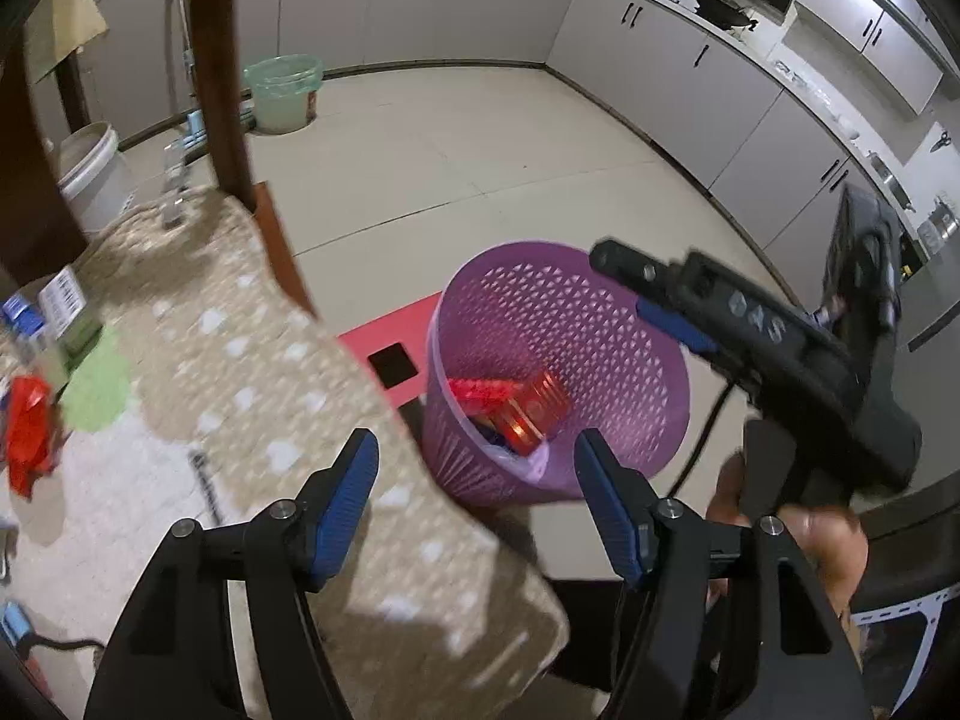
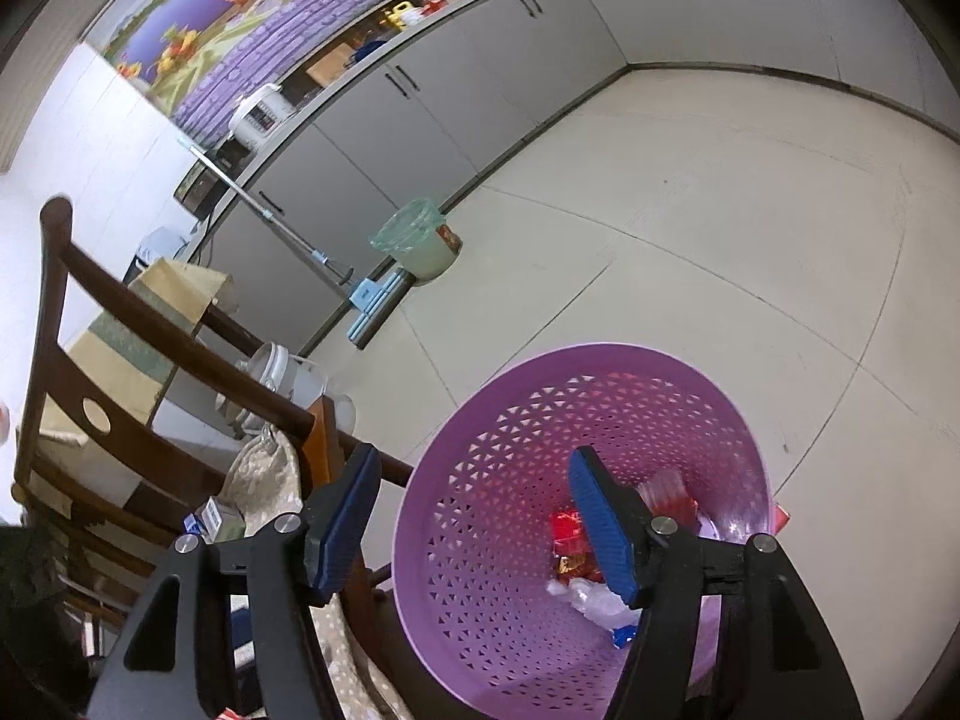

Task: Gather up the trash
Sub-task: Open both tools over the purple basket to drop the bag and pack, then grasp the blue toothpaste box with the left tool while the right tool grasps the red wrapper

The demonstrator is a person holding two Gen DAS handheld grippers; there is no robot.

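Both grippers hang over the purple perforated plastic basket, jaws parted, nothing between them: left gripper at its near rim, right gripper over its mouth. Inside sit red wrappers and crumpled clear plastic. Only the left view shows the beige dotted tablecloth beside the basket with a red wrapper on it; only the right shows the dark wooden chair beyond.

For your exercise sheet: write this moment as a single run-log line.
left tool: open, empty | right tool: open, empty, over purple basket | basket: red wrappers inside | table: red wrapper left
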